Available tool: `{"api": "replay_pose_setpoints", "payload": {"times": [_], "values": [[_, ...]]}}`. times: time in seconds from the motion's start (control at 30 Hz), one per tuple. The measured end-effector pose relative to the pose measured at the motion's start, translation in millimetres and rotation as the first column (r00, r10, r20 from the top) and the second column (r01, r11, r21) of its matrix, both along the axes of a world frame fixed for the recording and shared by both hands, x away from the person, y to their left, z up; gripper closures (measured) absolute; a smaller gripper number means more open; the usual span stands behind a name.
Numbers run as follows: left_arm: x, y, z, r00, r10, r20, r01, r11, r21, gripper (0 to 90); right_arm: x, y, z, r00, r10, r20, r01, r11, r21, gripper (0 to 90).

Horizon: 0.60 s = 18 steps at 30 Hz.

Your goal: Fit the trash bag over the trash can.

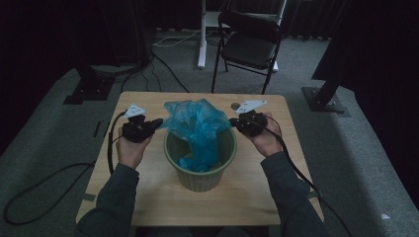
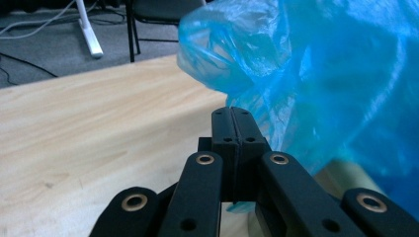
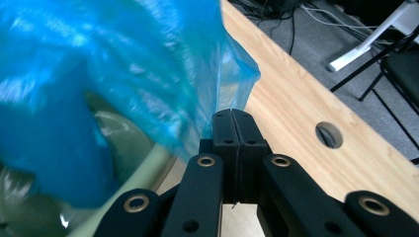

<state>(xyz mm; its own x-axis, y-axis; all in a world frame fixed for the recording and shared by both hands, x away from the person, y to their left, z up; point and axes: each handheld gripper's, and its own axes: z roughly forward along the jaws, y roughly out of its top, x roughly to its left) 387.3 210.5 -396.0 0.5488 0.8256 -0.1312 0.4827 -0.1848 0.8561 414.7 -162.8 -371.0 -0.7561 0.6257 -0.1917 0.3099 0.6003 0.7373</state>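
Observation:
A thin blue plastic bag (image 1: 197,123) stands half inside a round green bucket (image 1: 200,175) at the middle of the wooden table (image 1: 148,197). Its upper part is bunched up above the rim. My left gripper (image 1: 159,121) is at the bag's left side, shut on the film's edge. In the left gripper view the jaws (image 2: 231,112) meet with the blue bag (image 2: 316,74) pinched at their tip. My right gripper (image 1: 232,120) is at the bag's right side, also shut on its edge. The right gripper view has the closed jaws (image 3: 232,114) holding the bag (image 3: 123,69) over the bucket (image 3: 148,163).
A round cable hole (image 3: 329,135) lies in the table beyond my right gripper. Behind the table are a black folding chair (image 1: 249,42), a white desk leg (image 1: 201,34) and cables on the grey carpet. Each gripper trails a black cable off the table.

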Motion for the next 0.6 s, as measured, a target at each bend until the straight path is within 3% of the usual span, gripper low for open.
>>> {"api": "replay_pose_setpoints", "payload": {"times": [0.2,0.43,0.53,0.6], "values": [[-8.6,2.6,-12.9,0.9995,-0.014,-0.03,0.014,0.9999,-0.01,89.7,-11.5,-11.1,-12.0,0.9992,0.019,-0.034,-0.018,0.9993,0.032,89.9],[-9.7,-0.2,-24.5,0.9974,-0.016,-0.07,0.017,0.9997,0.018,89.6,-16.9,-14.6,-26.8,0.9956,0.041,-0.084,-0.04,0.9991,0.012,90.0],[-10.5,2.4,-23.5,0.998,-0.004,-0.063,0.004,1.0,0.0,89.0,-17.0,-17.0,-28.5,0.9954,0.038,-0.088,-0.037,0.9992,0.014,89.9],[-11.0,4.0,-21.4,0.9983,0.0,-0.058,-0.001,0.9999,-0.013,82.2,-17.0,-18.3,-27.1,0.9959,0.036,-0.082,-0.035,0.9992,0.022,88.8]]}}
